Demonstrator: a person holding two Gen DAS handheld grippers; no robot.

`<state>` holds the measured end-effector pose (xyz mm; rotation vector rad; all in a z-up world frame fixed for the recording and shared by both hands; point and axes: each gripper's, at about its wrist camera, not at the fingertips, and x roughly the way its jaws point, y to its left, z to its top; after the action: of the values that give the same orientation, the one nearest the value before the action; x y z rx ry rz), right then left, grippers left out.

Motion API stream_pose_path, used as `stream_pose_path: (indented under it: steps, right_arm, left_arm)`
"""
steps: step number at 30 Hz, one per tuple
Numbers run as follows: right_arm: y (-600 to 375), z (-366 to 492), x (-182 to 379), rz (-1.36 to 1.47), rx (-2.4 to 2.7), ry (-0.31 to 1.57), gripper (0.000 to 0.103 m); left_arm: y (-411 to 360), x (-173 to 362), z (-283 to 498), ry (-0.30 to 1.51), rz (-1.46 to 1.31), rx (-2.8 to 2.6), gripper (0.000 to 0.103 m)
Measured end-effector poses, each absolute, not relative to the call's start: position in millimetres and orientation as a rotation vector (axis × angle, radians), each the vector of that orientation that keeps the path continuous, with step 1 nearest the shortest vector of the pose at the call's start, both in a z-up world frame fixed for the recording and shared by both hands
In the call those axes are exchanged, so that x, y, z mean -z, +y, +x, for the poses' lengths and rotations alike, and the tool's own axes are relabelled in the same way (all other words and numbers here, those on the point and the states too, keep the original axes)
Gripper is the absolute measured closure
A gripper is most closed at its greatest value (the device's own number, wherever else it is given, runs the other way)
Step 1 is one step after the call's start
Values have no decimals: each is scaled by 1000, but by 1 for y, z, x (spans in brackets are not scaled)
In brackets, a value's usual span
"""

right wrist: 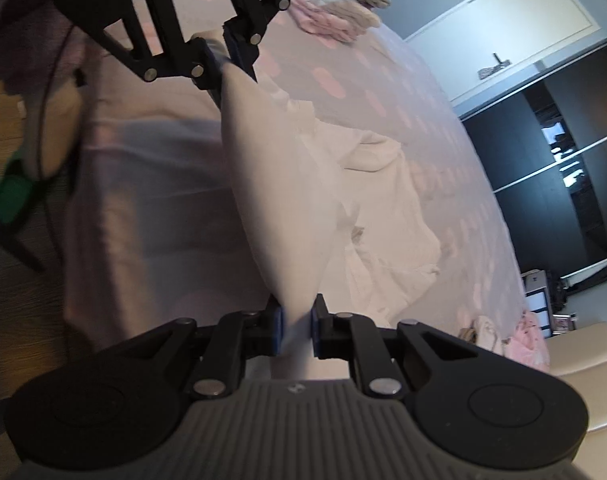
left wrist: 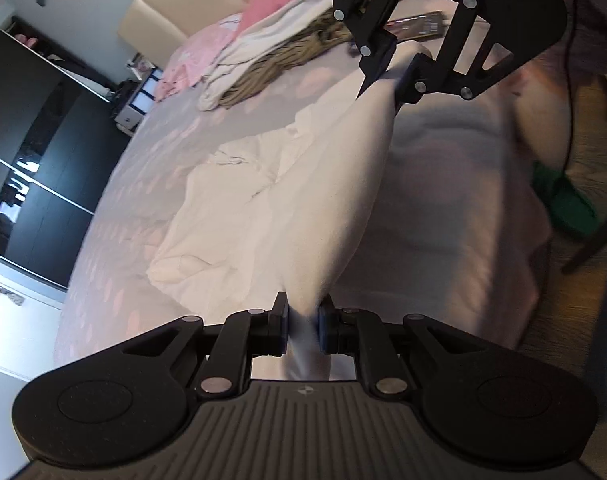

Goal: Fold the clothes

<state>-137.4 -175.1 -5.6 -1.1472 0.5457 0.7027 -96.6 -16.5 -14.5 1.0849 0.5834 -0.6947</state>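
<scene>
A white garment point(left wrist: 263, 208) lies crumpled on the bed, with one edge lifted and pulled taut between both grippers. My left gripper point(left wrist: 303, 330) is shut on one end of that edge. My right gripper point(left wrist: 399, 68) shows at the top of the left wrist view, shut on the other end. In the right wrist view the right gripper point(right wrist: 296, 334) clamps the white garment point(right wrist: 343, 208), and the left gripper point(right wrist: 219, 54) holds the far end at upper left.
The bed has a lilac cover point(left wrist: 143, 184) with pink spots. A pile of pink, cream and brown clothes point(left wrist: 239, 52) lies near the beige headboard point(left wrist: 171, 4). A dark wardrobe point(left wrist: 35, 152) stands beyond the bed. Wooden floor point(left wrist: 583, 184) and a green object point(left wrist: 563, 200) lie at the bed's side.
</scene>
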Motion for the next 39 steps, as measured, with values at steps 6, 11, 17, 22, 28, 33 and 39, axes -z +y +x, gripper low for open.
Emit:
stream_pose_path:
  steps: [6,11,17,22,28,33,39]
  right_arm:
    - [-176,-158,34,-1205,-749,595,87]
    - [-175,-157,53,-1222,-792,675,75]
    - [-184,-152,48,-1150,-804,800,62]
    - [-192,-144,24,-1013,-818,852,61]
    - [-189,-133,-1,-869,-828,807,70]
    - [-184,-94,2,-654,-736,784,84]
    - [-179,-60,14,-463,-685,815,89]
  left_arm:
    - [-20,42,-115,638,1152,758,92]
    - [-21,67,-114,721,1155,799,84]
    - [-8,54,-106,850,992,822,73]
    - [7,17,-84,961,719,881,64]
    - [9,-2,-61,928,582,856,60]
    - [-6,8,-44,903,502,832,61]
    - [-25,24,-19,896,440,776,65]
